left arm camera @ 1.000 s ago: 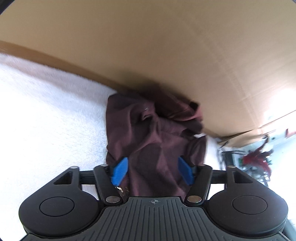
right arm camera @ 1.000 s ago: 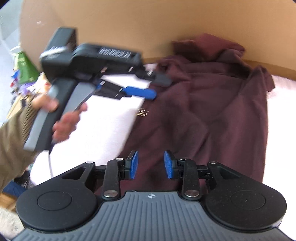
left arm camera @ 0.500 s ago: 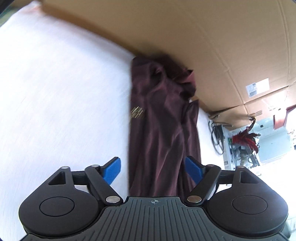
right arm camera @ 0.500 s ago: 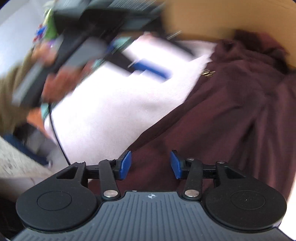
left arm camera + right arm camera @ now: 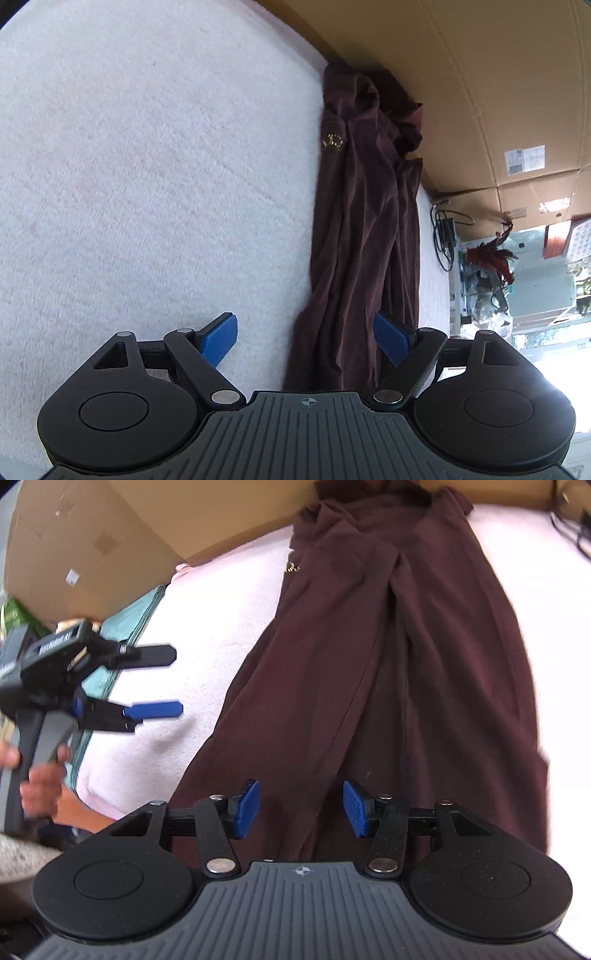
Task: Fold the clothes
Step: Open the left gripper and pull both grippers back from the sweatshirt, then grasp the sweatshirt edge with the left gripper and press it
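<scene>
One maroon garment lies lengthwise on the white fleece blanket, collar end against the cardboard wall at the far edge. Left hand-held gripper stands wide apart, just opened, touching nothing. Right hand-held gripper is narrower, jaws just closing, cloth beneath but ungripped.

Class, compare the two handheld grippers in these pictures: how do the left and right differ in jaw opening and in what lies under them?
1. The left gripper stands wide open; the right gripper has a narrower gap and has just been closing.
2. The left gripper straddles the edge of the maroon garment and bare white blanket; the right gripper is wholly over the garment.

Both have blue pads and grip nothing.
</scene>
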A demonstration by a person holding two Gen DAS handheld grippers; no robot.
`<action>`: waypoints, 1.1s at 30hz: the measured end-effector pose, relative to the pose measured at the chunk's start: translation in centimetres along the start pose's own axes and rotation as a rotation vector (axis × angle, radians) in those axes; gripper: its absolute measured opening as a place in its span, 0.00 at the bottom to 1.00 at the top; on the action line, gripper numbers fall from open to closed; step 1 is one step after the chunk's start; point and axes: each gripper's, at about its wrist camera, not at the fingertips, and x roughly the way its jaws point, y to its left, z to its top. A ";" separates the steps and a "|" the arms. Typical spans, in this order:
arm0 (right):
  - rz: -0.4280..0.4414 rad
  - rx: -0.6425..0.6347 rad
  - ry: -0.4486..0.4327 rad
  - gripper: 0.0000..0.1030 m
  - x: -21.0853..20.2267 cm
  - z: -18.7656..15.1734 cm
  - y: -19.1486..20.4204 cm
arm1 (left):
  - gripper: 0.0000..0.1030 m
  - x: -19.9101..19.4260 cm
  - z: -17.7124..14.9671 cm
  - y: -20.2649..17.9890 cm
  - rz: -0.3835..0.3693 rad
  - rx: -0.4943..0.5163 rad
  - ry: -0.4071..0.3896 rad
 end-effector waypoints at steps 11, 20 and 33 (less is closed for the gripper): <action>-0.105 -0.054 -0.039 0.46 -2.1 0.8 0.9 | 0.89 -0.9 -0.6 1.1 -0.038 -0.013 0.006; 0.015 -0.265 -0.151 0.12 1.4 6.4 6.9 | 0.91 -1.8 -0.6 1.8 -0.069 -0.052 -0.024; -0.100 -0.254 0.015 0.06 4.1 4.4 4.6 | 0.92 -0.1 4.1 -0.3 -0.048 0.049 -0.058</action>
